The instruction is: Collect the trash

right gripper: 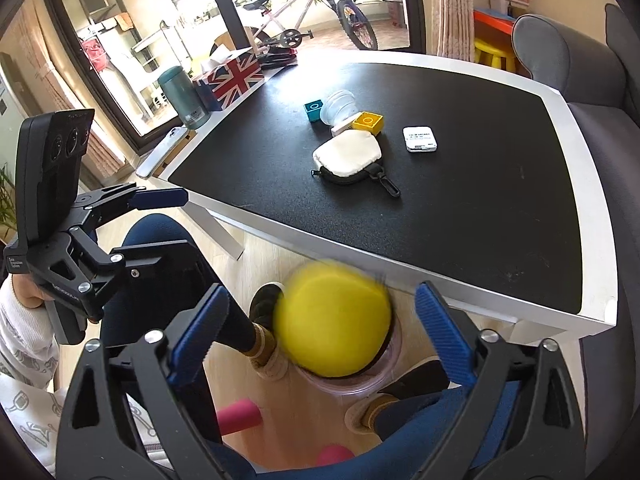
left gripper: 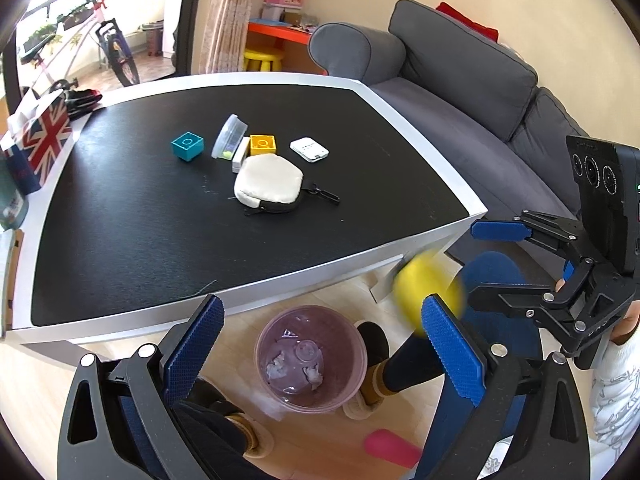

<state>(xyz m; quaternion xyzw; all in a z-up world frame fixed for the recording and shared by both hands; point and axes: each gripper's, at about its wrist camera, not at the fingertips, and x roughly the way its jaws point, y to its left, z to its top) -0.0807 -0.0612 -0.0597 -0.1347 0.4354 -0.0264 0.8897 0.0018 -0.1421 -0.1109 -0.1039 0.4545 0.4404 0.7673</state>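
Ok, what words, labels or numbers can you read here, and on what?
None reads clearly.
White card: printed lines, too small.
Green flask: label, blurred.
Left gripper: small white label on its body, too small.
Flag box: Union Jack pattern, no words.

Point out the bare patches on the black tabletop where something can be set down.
Free: the near half of the tabletop, between the white pouch and the near rim; also the far strip behind the teal block. Crowded: the middle cluster, from teal block to white card.
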